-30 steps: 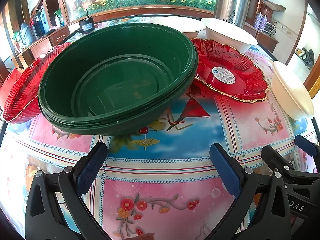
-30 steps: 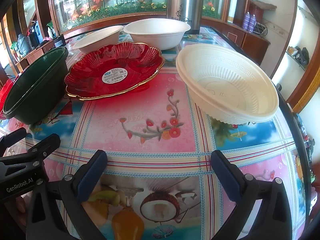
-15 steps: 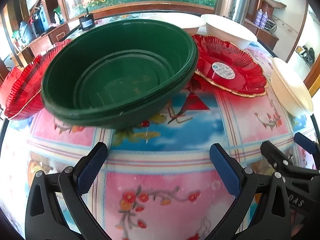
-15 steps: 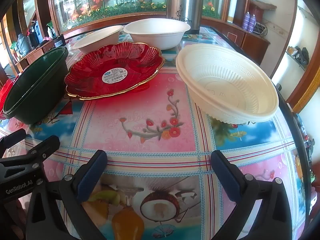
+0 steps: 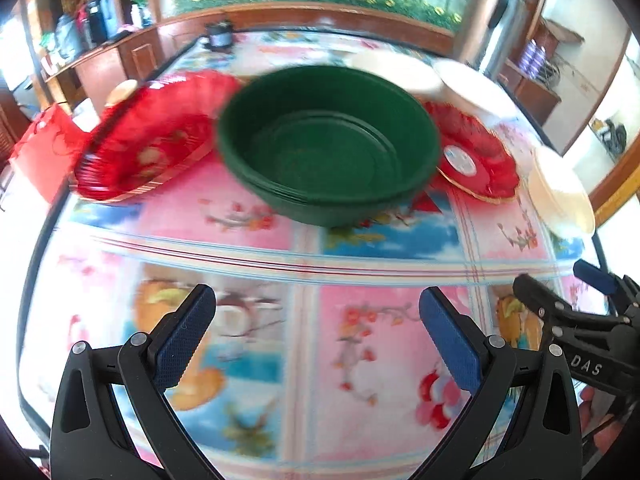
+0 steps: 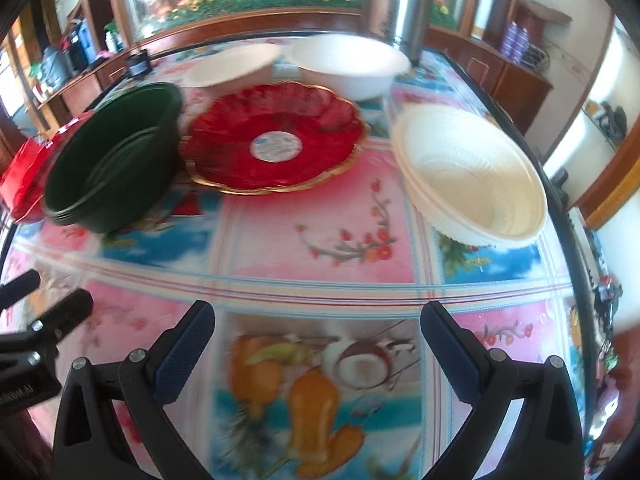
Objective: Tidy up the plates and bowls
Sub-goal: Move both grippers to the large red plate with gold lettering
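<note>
Both views are motion-blurred; fine detail is unreadable.

1. Left gripper (image 5: 318, 322): jaws spread wide, nothing btwn the blue pads, held above the tablecloth (image 5: 304, 272) near its front edge. It also shows at the left edge of the right wrist view.
2. Right gripper (image 6: 318, 326): jaws spread wide, empty, also over the front of the cloth. It shows at the right edge of the left wrist view.
3. Green bowls (image 5: 328, 144): nested stack, upright, at table centre-left, well ahead of the left gripper.
4. Red ribbed plate (image 5: 148, 144): left of the green stack, tilted w/ its near rim lower. Contact w/ the stack cannot be told.
5. Red gold-rimmed plate (image 6: 276, 140): flat, round label at its centre, just right of the green stack, ahead of the right gripper.
6. Cream bowl (image 6: 472, 176): upright, at the right table edge; stack count cannot be told.
7. Two white bowls (image 6: 348, 64) at the far side, behind the gold-rimmed plate; a steel flask (image 6: 412, 4) stands behind them.
</note>
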`<state>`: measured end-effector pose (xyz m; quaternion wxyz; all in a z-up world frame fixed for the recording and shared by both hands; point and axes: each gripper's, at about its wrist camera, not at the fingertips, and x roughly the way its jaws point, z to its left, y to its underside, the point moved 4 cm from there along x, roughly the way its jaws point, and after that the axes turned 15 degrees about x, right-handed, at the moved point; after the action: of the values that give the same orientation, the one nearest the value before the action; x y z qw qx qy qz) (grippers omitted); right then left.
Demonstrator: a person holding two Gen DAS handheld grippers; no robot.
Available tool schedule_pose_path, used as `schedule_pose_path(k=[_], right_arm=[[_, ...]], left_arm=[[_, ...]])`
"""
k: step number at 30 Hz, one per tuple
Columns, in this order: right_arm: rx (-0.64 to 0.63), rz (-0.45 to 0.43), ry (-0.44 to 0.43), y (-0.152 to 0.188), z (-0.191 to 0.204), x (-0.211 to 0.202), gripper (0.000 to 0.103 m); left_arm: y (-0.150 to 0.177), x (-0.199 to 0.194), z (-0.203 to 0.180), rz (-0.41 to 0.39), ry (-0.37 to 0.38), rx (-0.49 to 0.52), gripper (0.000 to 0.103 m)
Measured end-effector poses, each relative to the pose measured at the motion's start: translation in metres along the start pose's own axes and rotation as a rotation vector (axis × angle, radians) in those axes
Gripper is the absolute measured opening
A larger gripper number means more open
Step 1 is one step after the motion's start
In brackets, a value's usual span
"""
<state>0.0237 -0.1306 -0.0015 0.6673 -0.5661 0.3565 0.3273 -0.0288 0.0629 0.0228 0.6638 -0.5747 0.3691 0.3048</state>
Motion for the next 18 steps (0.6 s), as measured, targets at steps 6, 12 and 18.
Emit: schedule_pose_path(k=[6,12,18], right_arm=[[-0.058,0.003,-0.080,-0.005,0.048,-0.020,0.103],[-0.118,-0.002,-0.191,-0.021,0.105,-0.029,0.103],[-0.215,-0.019,-0.261,-0.042,0.158,-0.032,0.103]], left_arm=[[-0.002,-0.020,0.061,-0.023,-0.078,-0.073,0.103],[-0.008,-0.029,0.128,-0.042,-0.172,-0.144,0.103],[-0.019,-0.031,0.173,-0.051,-0.215,-0.220,0.103]])
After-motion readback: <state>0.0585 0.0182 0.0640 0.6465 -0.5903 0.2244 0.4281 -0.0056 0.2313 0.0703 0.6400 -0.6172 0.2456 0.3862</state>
